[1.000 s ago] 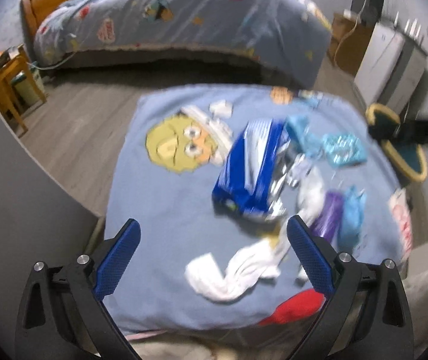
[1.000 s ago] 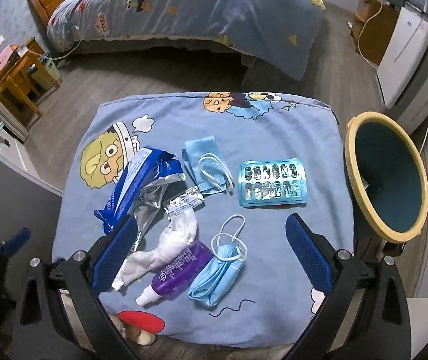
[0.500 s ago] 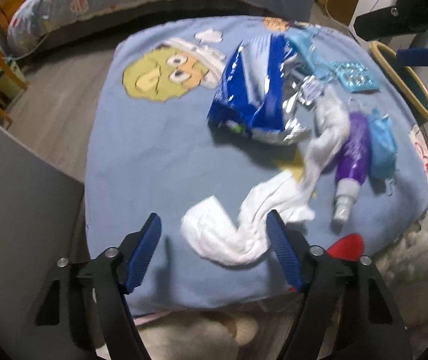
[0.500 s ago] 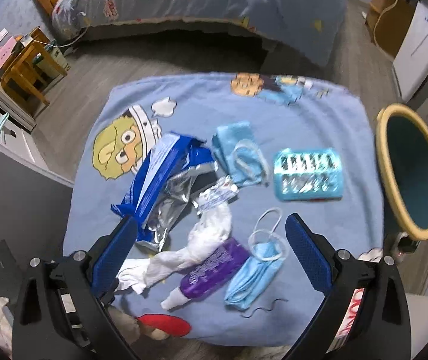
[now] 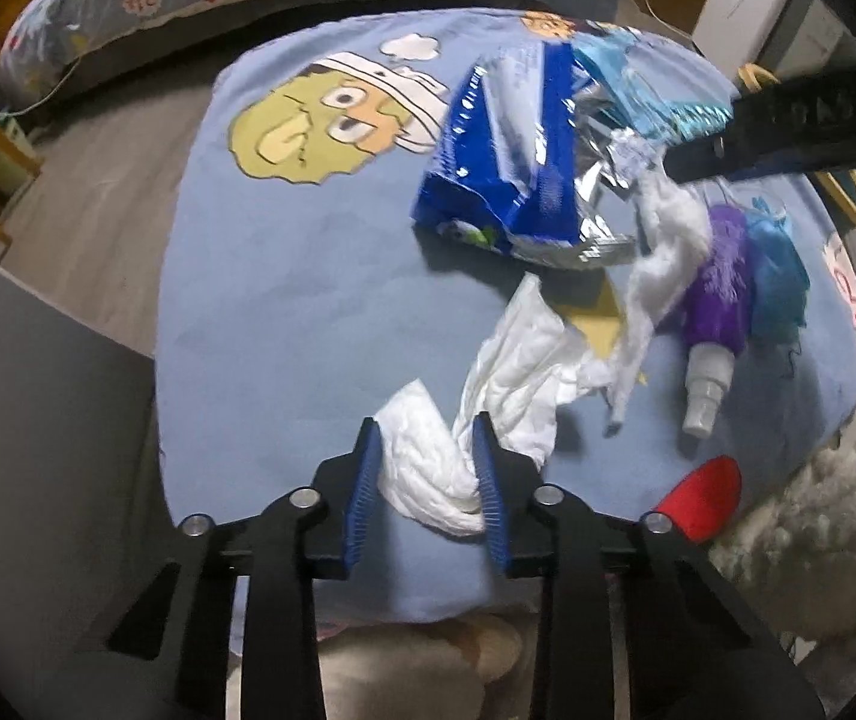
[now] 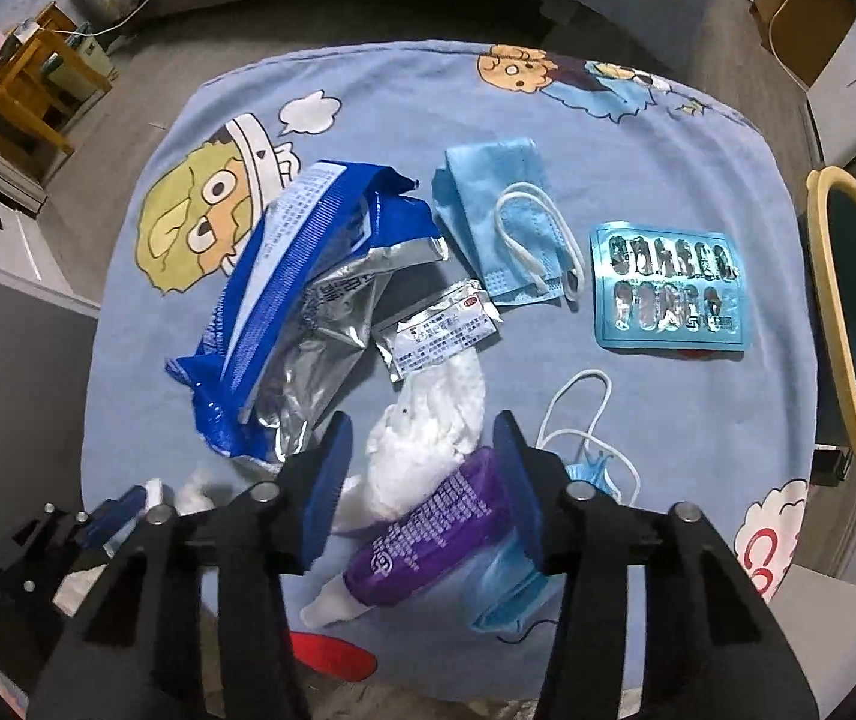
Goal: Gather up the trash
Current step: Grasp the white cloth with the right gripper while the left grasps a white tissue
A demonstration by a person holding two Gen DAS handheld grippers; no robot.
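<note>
The tabletop is covered by a light blue cloth with cartoon prints, and all the trash lies on it. I give places from the blue wrapper, a torn blue and silver bag, the biggest piece, left of the middle.

Far to the right of the wrapper, past the cloth edge, stands a bin with a yellow rim and a dark teal inside.

To the right of the wrapper lies a folded mask with white loops, and further right a teal blister pack, flat. Just beside the wrapper's lower right corner, a small silver sachet rests, its lower edge over a white tissue.

Below and right of the wrapper, the right claw is closing. The tissue and a purple bottle lie between its fingers, but the pads are not yet pressing on them. A second mask lies just right of the bottle, partly under the claw.

Below the wrapper, near the front edge of the cloth, the left claw is closing on the end of a long twisted wipe. Both blue pads touch it, so the claw is grasping the wipe. The rest of the wipe runs up toward the wrapper.
</note>
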